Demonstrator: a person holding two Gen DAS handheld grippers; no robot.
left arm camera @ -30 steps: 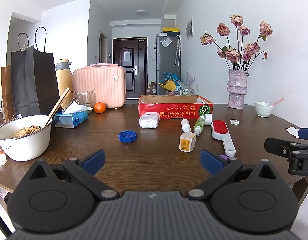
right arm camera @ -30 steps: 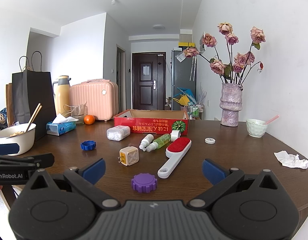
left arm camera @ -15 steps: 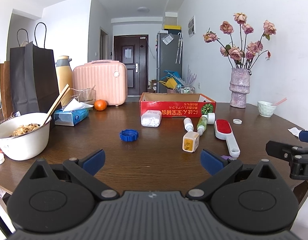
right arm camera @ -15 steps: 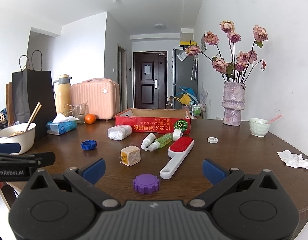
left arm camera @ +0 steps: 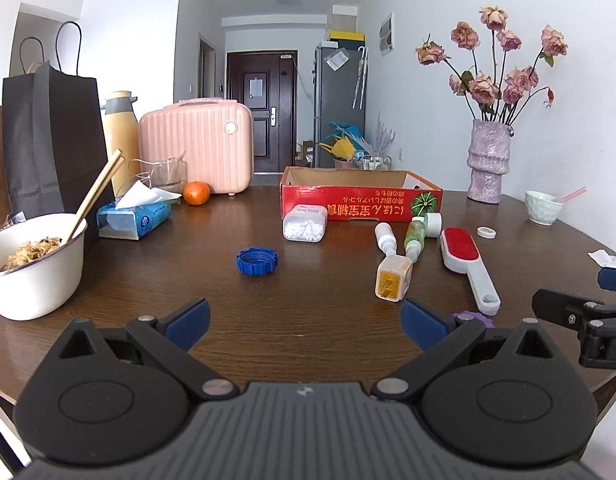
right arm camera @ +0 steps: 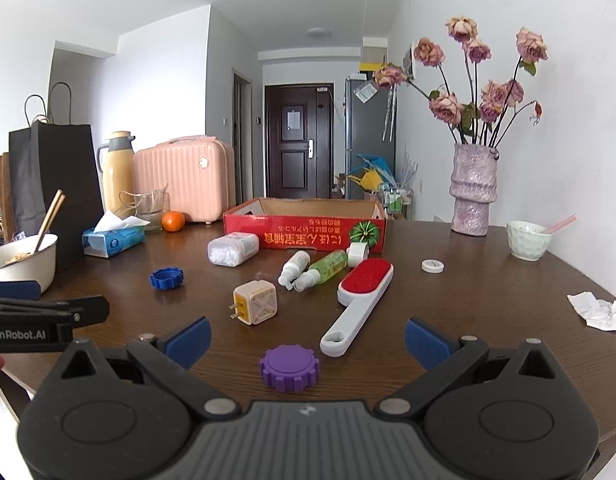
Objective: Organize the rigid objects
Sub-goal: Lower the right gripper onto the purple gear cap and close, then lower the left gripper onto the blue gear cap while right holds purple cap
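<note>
The round purple ribbed plastic cap lies flat on the dark wooden table, straight ahead between the wide-open, empty right gripper fingers. The left gripper, equally spread and empty, sits farther off.

A bare strip of dark wooden counter runs along the near edge. Mid-counter, a blue ribbed cap, cream plug adapter and red-and-white lint brush block the way toward the open red cardboard box near the far edge.
</note>
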